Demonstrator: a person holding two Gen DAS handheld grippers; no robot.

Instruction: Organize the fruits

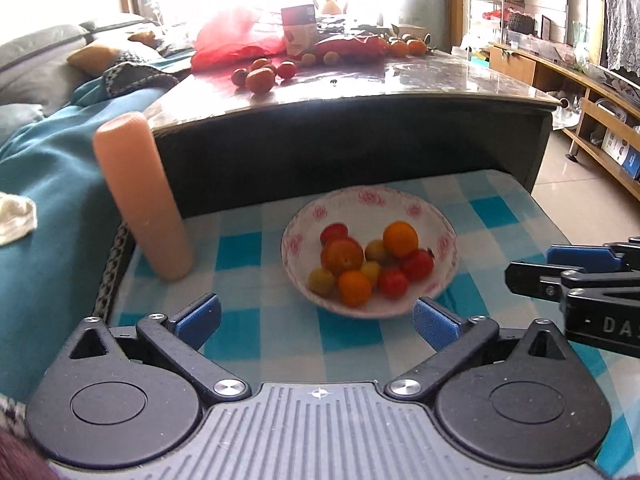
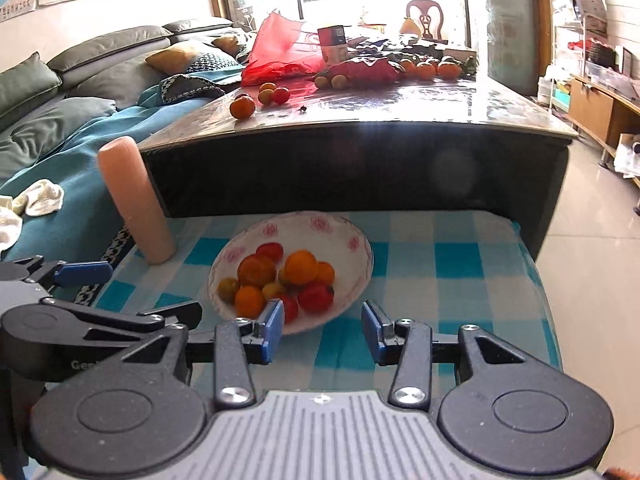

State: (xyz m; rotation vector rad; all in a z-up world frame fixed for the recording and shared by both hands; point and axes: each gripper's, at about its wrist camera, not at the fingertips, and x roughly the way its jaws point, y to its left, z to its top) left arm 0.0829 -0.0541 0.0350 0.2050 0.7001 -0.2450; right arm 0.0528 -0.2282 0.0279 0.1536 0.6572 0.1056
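A white bowl with pink flowers (image 1: 404, 204) (image 2: 352, 236) sits on a blue-checked cloth and holds several small fruits: oranges (image 1: 400, 238) (image 2: 301, 267), red tomatoes (image 1: 418, 265) (image 2: 316, 297) and yellow-green ones (image 1: 321, 281). My left gripper (image 1: 316, 322) hangs open and wide just in front of the bowl, with nothing between its blue pads. My right gripper (image 2: 323, 330) stands open at the bowl's near rim, also with nothing between its pads. More loose fruits (image 1: 261, 79) (image 2: 242, 107) lie on the dark table behind.
A peach-coloured cylinder (image 1: 142, 196) (image 2: 136, 200) stands upright left of the bowl. The raised dark table (image 1: 360, 92) (image 2: 400, 116) carries a red bag (image 1: 236, 40), a box and tangerines (image 1: 408, 46). A sofa with a teal blanket (image 1: 48, 184) lies left; tiled floor lies right.
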